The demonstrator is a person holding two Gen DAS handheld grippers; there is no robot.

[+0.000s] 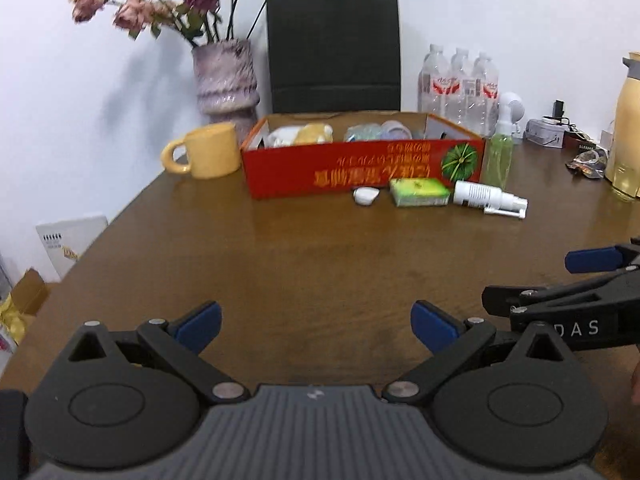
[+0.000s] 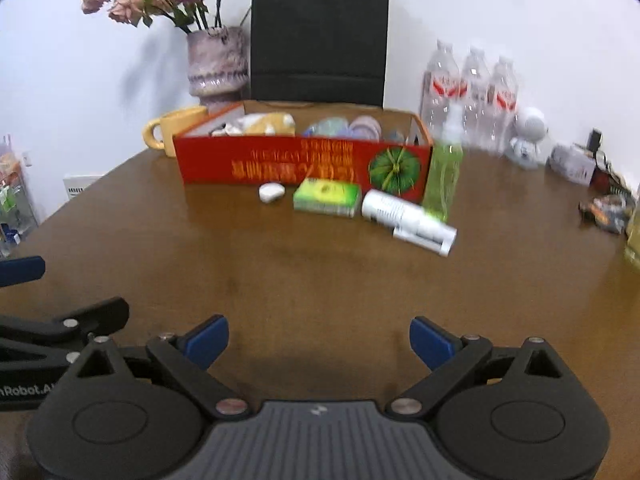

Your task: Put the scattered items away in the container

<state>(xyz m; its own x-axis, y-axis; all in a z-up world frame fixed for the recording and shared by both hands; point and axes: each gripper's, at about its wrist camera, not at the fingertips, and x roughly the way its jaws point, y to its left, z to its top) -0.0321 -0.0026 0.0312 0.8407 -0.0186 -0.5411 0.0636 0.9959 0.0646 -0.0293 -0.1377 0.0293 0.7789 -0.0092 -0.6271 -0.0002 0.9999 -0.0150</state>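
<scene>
An open red cardboard box [image 1: 360, 164] [image 2: 280, 164] stands at the far middle of the brown table and holds several items. In front of it lie a small white case [image 1: 366, 195] [image 2: 271, 192], a green packet [image 1: 418, 192] [image 2: 326, 197] and a white spray bottle [image 1: 486, 197] [image 2: 404, 218] on its side. A green spray bottle [image 1: 498, 152] [image 2: 444, 172] stands upright at the box's right end. My left gripper [image 1: 316, 326] and my right gripper [image 2: 319, 340] are both open, empty, low over the near table, well short of the items. The right gripper [image 1: 576, 280] shows at the left view's right edge.
A yellow mug [image 1: 208, 151] and a vase of dried flowers [image 1: 226, 76] stand left of the box, with a black paper bag [image 1: 334, 52] behind it. Water bottles [image 1: 460, 84], a small white figure [image 2: 528, 136], a yellow kettle [image 1: 628, 128] and wrappers [image 2: 606, 208] crowd the right side.
</scene>
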